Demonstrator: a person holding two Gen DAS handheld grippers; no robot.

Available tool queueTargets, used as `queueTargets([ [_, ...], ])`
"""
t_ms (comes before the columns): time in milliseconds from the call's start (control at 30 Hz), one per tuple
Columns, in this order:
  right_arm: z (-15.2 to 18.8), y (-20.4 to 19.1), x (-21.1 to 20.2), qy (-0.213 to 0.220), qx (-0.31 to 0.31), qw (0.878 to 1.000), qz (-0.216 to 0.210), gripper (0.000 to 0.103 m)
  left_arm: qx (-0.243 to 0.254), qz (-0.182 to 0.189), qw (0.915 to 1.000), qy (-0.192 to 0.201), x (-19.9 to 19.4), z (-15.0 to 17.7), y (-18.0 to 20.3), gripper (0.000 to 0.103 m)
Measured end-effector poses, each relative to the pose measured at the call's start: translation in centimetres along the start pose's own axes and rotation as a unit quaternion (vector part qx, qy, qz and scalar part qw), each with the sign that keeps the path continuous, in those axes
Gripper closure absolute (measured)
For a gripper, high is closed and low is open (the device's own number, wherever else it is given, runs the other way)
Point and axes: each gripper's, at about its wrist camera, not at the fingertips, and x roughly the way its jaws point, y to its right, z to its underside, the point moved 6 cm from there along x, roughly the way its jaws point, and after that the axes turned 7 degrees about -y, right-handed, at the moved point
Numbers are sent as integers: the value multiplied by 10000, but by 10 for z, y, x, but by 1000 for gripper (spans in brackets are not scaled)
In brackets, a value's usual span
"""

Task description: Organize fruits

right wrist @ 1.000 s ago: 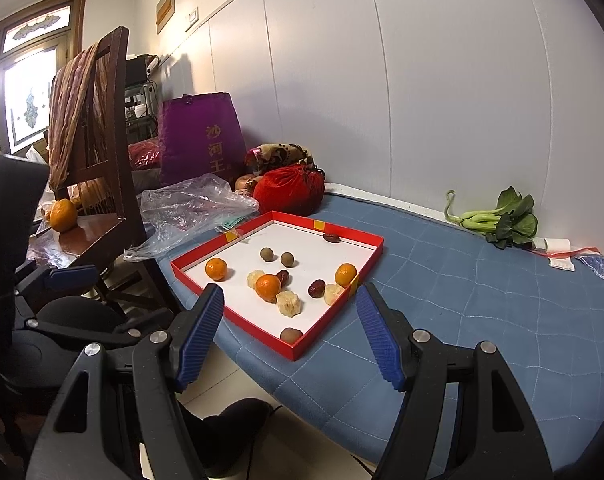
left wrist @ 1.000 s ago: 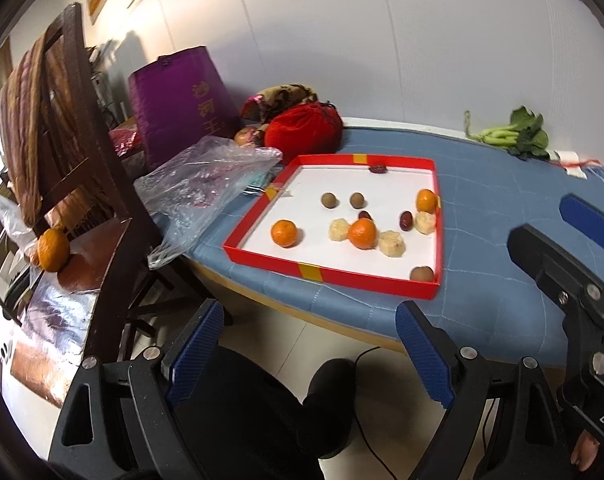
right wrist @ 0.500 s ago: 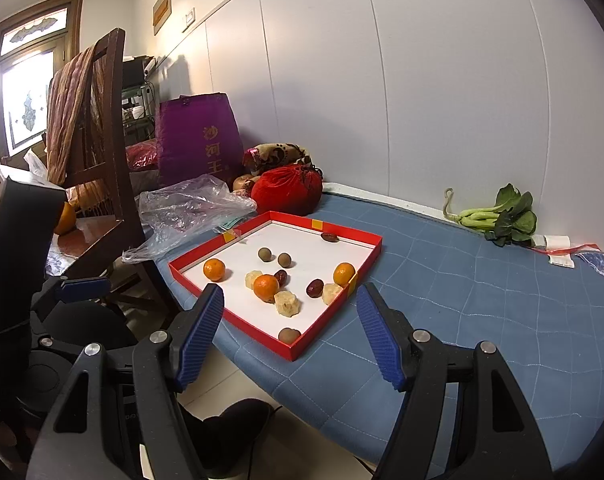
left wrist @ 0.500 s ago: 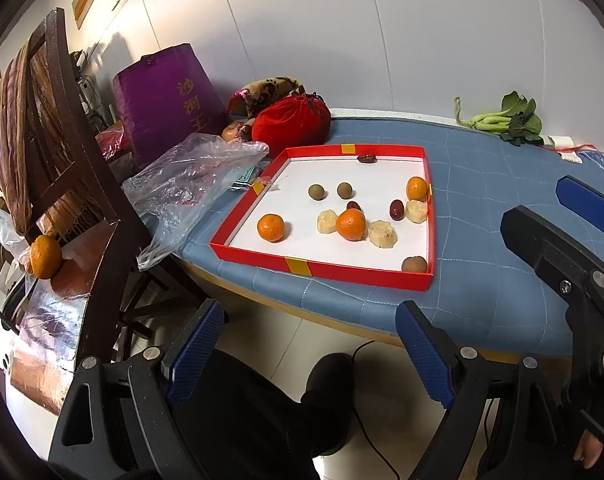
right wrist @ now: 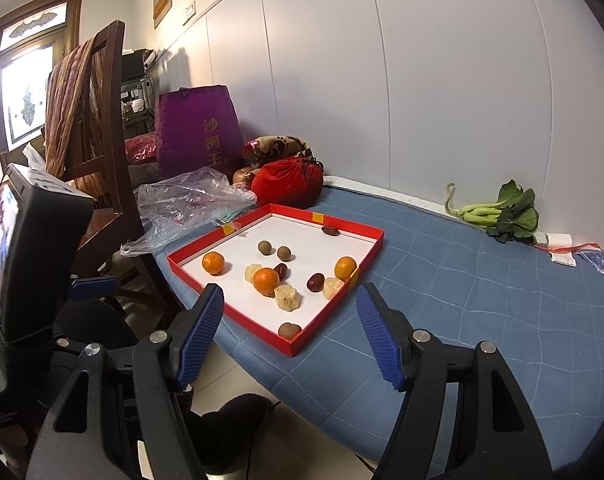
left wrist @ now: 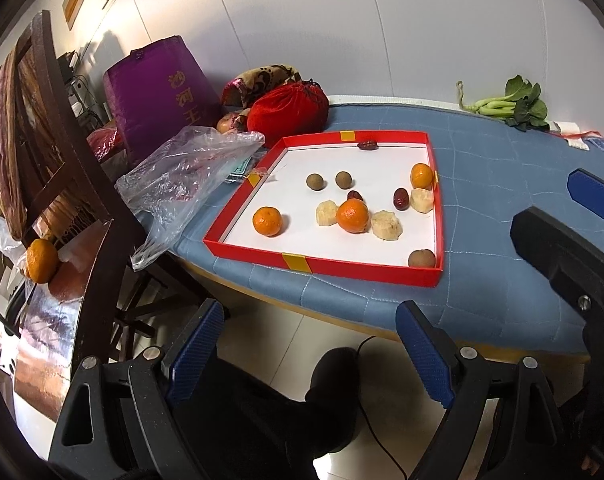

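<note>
1. Nothing sorted yet, by the look of it: oranges [left wrist: 352, 216], pale peeled pieces [left wrist: 386, 225], brown longans [left wrist: 315, 181] and dark dates [left wrist: 400, 199] lie mixed in the red tray [left wrist: 322, 267] on the quilted blue bench [left wrist: 482, 288].
2. The left hand-held gripper [left wrist: 308, 350] and right hand-held gripper [right wrist: 289, 328] hang wide apart, empty, short of the tray.
3. The tray is shallow cardboard with a white floor; the oranges are glossy and round, the peeled pieces lumpy.

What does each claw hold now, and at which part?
Nothing is held. The left claw and the right claw are both open and empty, short of the red tray; the fruits lie untouched inside it.
</note>
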Motion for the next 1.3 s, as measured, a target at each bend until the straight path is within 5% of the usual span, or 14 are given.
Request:
queueTargets([
  [400,-11,24,18,-190,437,9987,189,33,-90,-158,9997,-158,34,-23,-4,14],
  [1300,-14,12,30,-221,177,9993,248,33,-164,-33,9996,-220,50,-28,-6,14],
])
